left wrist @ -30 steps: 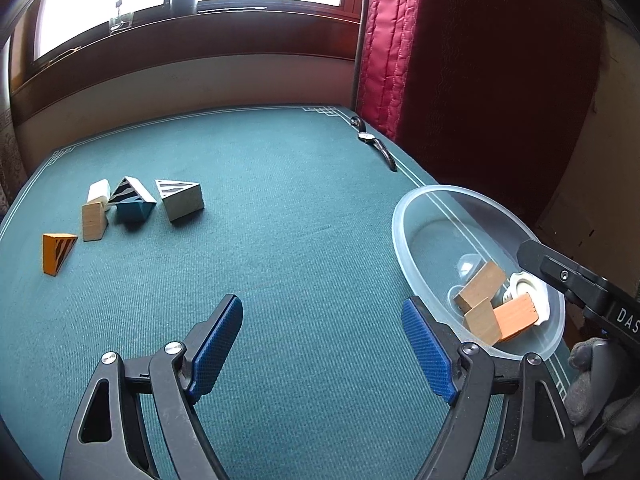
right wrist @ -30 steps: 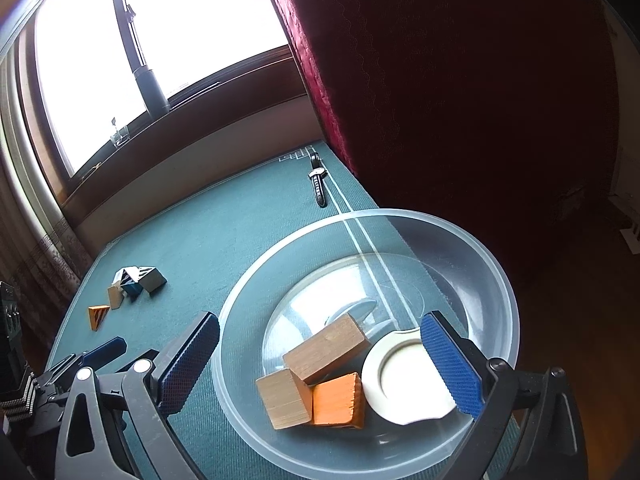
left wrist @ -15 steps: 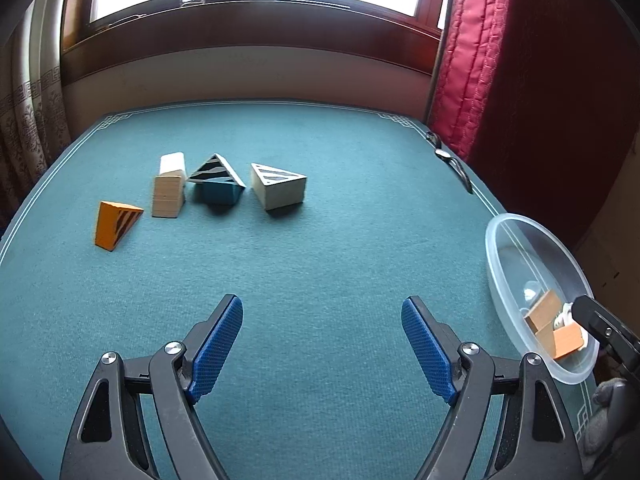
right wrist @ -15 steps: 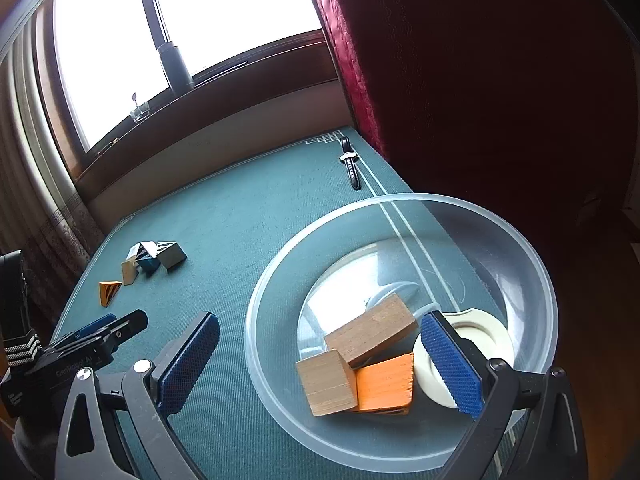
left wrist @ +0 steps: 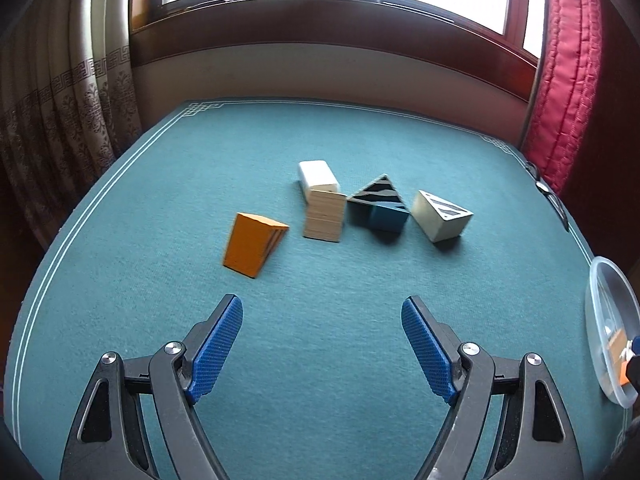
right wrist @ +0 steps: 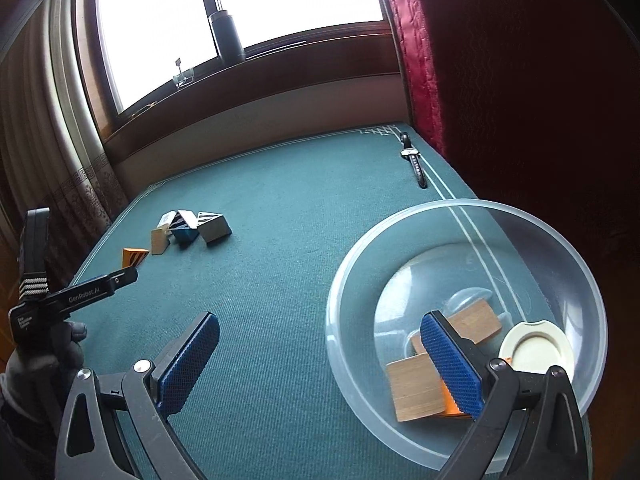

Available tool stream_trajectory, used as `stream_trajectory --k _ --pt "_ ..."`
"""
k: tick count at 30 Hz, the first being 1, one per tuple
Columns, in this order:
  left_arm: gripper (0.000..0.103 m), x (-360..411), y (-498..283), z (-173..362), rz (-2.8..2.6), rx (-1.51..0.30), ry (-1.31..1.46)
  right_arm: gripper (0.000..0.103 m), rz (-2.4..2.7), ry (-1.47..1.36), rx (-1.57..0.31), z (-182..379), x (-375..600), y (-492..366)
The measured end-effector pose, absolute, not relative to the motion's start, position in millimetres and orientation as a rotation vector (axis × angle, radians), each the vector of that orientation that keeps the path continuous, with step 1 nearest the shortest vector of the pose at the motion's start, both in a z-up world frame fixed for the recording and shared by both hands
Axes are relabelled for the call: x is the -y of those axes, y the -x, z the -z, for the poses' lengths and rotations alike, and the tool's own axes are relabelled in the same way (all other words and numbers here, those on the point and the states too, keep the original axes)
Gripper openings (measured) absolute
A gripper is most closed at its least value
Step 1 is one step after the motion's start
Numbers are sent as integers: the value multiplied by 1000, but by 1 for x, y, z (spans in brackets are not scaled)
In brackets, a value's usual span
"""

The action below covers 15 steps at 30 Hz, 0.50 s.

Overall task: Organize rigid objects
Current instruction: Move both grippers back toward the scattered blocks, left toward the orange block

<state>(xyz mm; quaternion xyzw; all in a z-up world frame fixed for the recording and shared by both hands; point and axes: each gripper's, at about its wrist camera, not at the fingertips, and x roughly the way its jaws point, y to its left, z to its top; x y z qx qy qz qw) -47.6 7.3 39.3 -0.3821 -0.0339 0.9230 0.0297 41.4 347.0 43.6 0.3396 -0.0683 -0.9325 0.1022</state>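
On the green table lie an orange wedge, a tan wooden block with a white block behind it, a blue striped wedge and a cream striped wedge. They also show small in the right wrist view, around the blue wedge. My left gripper is open and empty, just short of the blocks. My right gripper is open and empty, its right finger over the clear bowl, which holds two wooden blocks, an orange block and a white round lid.
A wristwatch lies near the table's far right corner. A red curtain hangs right of the table and a patterned curtain on the left. The bowl's rim shows at the right edge of the left wrist view.
My left gripper has swung left and forward toward the loose blocks, so the bowl has slid to its frame's right edge. My right gripper has shifted left and back from the bowl.
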Motion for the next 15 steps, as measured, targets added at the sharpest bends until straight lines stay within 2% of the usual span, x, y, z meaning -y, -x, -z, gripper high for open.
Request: stream_trajectory --k 7,15 --pt "83 26 71 -33 -2890 149 1225 102 2680 -1012 109 -41 -311 -30" --pt "83 38 104 -20 -2919 73 1291 102 2597 -1084 91 -31 -282 -11"
